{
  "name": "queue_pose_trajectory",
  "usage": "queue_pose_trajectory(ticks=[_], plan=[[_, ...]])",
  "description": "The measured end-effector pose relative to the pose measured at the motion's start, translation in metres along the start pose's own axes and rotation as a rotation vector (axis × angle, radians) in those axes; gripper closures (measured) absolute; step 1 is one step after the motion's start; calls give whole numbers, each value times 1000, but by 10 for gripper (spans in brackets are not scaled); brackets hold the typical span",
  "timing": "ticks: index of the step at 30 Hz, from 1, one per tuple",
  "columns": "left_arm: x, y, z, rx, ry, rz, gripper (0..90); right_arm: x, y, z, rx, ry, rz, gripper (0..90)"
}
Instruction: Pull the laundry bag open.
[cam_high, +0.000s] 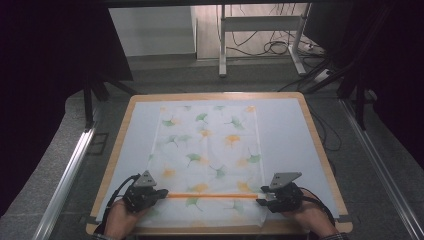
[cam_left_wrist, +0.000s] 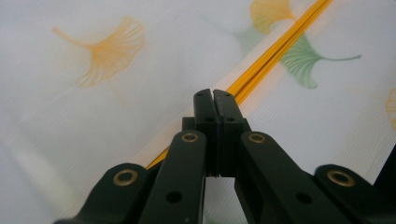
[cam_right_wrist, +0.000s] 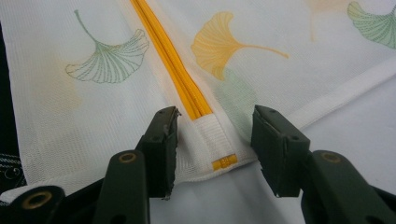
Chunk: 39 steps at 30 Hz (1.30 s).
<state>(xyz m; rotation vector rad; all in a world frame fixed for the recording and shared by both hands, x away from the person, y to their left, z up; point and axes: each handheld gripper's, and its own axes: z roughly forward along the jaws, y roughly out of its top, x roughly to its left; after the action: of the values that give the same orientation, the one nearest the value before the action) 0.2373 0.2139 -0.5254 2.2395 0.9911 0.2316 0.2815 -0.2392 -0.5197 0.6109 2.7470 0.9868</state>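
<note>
Mesh bag (cam_high: 210, 150) with leaf print lies flat on surface (cam_high: 285, 115), orange zipper (cam_high: 212, 195) across near edge. Left gripper (cam_high: 162, 193) at zipper's left end, fingers (cam_left_wrist: 205, 109) clenched together over zipper line; whether pull is pinched, cannot tell. Right gripper (cam_high: 261, 200) at right end, fingers (cam_right_wrist: 161, 135) spread either side of zipper's end tab (cam_right_wrist: 217, 140), pressing on the bag.

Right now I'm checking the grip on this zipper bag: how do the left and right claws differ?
The left claw has its jaws pressed together over the orange zipper, at the bag's left end; the right claw has its jaws apart, straddling the zipper's white end tab at the right end without pressing it. Both rest low on the ginkgo-leaf mesh bag, facing each other along the zipper.
</note>
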Motion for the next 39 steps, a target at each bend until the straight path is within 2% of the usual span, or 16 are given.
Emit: queue_pose_trajectory(ticks=[5,10,25,31,35,36,39], plan=[[7,-11,-10,7,46,-25,900,0,0,0,-1,-1,2,506],[13,-17,-16,7,76,-47,900,0,0,0,-2,-2,3,506],[22,-28,-26,14,127,-81,900,0,0,0,-3,-3,7,507],[26,-31,-30,7,140,-107,900,0,0,0,-4,-4,7,507],[29,-33,-35,3,173,-120,900,1,0,0,-4,-5,8,508],[30,-34,-35,-4,166,-128,900,1,0,0,-4,-5,8,508],[29,-33,-35,2,174,-121,900,0,0,0,-4,-4,8,508]])
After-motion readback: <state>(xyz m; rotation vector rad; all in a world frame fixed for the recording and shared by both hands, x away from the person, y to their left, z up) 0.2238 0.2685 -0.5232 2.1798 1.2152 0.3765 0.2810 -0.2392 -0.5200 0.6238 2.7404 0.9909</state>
